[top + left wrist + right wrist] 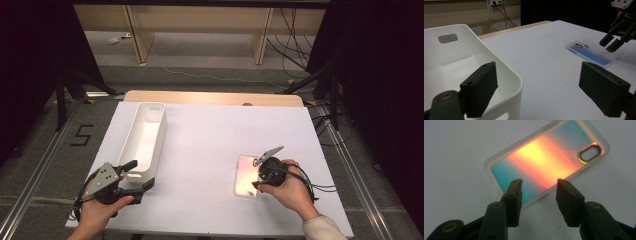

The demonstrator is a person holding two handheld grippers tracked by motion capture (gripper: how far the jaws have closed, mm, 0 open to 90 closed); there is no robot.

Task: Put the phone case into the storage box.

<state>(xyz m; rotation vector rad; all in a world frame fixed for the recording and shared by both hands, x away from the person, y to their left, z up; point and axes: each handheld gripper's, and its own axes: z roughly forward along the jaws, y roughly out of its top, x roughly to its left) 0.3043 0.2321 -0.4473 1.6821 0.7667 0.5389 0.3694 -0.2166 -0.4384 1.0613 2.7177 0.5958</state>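
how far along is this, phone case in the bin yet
Not yet. Done: nothing visibly moved; the white bin looks empty. In hand: the right gripper hovers open over the phone case, which lies flat on the table, not gripped. The left gripper is open at the bin's near end, one jaw inside the rim. Left, probably: grasp the case and carry it to the bin.

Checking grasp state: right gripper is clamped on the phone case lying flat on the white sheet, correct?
Not clamped. The right gripper hangs open above the phone case, jaws apart and off it, as the right gripper view shows. The case does lie flat on the white sheet.
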